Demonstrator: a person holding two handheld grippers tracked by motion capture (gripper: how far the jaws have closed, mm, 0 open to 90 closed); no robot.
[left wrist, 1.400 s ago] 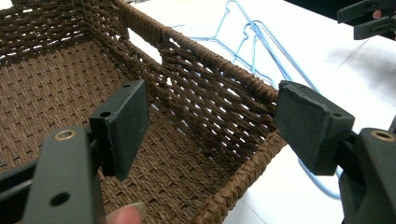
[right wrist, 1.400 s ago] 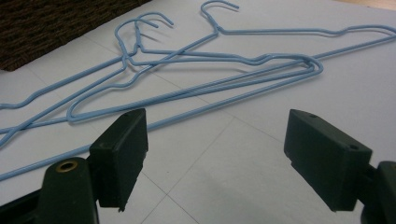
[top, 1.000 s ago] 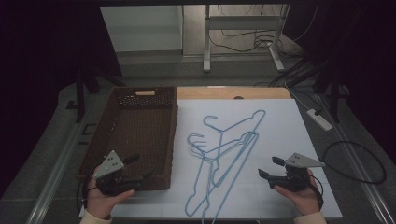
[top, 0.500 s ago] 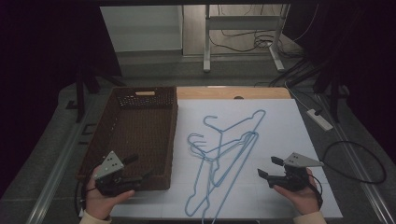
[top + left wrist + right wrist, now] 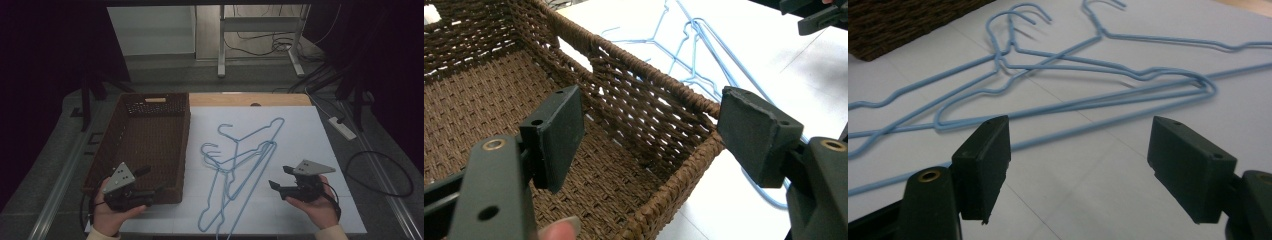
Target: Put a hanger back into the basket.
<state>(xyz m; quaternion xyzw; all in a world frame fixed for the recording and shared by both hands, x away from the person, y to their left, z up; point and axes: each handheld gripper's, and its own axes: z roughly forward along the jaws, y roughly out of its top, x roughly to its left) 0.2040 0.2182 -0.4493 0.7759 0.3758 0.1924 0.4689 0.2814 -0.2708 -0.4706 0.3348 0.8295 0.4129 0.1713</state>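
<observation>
Hangers [image 5: 240,170] are lying tangled at the basket's [image 5: 145,145] 3 o'clock, so the right gripper [image 5: 280,179] is facing them wide open, left gripper [image 5: 150,182] gaping over the basket corner.

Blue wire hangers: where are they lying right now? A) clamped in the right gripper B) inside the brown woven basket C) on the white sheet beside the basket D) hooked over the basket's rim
C: the blue wire hangers lie tangled flat on the white sheet, right of the brown woven basket, and both grippers are open, holding nothing.
</observation>
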